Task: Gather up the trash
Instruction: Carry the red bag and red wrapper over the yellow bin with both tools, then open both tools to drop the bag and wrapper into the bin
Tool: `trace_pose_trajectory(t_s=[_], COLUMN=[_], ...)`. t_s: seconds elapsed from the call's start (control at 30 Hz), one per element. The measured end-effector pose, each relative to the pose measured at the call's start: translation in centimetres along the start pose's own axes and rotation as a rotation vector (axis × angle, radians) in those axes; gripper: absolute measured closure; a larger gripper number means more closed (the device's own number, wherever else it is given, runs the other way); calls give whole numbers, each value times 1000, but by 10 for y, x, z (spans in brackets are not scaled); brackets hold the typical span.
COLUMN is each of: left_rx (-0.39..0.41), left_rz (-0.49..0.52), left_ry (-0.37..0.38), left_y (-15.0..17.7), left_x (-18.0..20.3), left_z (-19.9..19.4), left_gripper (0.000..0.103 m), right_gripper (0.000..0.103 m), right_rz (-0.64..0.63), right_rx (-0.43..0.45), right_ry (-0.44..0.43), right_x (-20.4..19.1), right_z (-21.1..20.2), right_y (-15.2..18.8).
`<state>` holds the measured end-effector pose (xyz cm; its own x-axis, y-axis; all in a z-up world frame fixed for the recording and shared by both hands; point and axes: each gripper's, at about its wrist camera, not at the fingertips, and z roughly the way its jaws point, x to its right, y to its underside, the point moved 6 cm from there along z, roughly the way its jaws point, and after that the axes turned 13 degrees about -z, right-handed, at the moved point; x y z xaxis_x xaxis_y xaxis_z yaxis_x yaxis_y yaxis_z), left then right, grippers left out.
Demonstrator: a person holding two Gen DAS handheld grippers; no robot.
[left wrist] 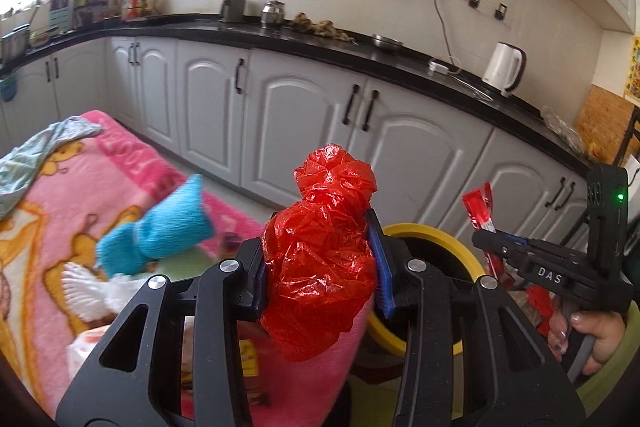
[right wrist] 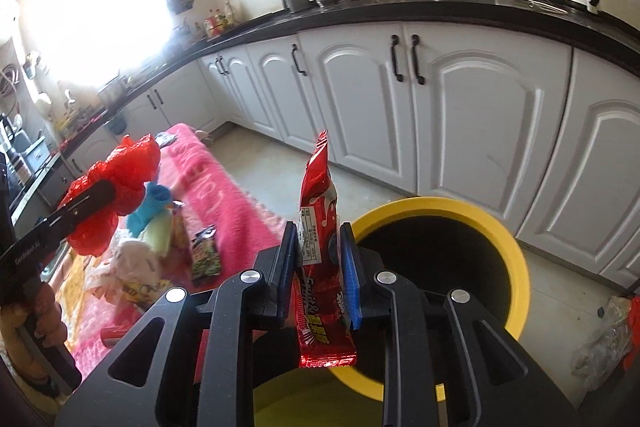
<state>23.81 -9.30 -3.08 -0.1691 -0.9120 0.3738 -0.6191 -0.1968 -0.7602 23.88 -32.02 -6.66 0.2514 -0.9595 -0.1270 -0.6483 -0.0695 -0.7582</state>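
My left gripper is shut on a crumpled red plastic bag, held above the edge of the pink blanket, just left of the yellow-rimmed trash bin. From the right wrist view the same red plastic bag hangs at the left in the left gripper. My right gripper is shut on a red snack wrapper that stands upright beside the bin's rim. In the left wrist view the right gripper holds the wrapper past the bin.
A pink blanket covers the table, with blue socks, a white cloth, a dark snack packet and other wrappers. White cabinets under a black counter run behind. A crumpled clear bag lies right of the bin.
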Motion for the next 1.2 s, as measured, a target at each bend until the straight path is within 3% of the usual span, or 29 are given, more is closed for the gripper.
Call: trace_pose_trajectory(t_s=[0.63,0.97,1.07,1.2], left_rx=[-185,-266,-293,-290], left_rz=[28,40,25,31], left_ry=[109,113,113,108], left_y=[56,83,88,91], left_x=[75,91,91,89], left_z=[90,134,144,147], left_gripper=[70,68,62,50], right_gripper=[81,80,77,66], right_rz=[105,164,184,199], right_rx=[-57,-79,-86,-86], right_ry=[72,80,82,87], right_x=[78,103,109,113], right_z=[16,27,31,31], right_y=[32,46,48,50])
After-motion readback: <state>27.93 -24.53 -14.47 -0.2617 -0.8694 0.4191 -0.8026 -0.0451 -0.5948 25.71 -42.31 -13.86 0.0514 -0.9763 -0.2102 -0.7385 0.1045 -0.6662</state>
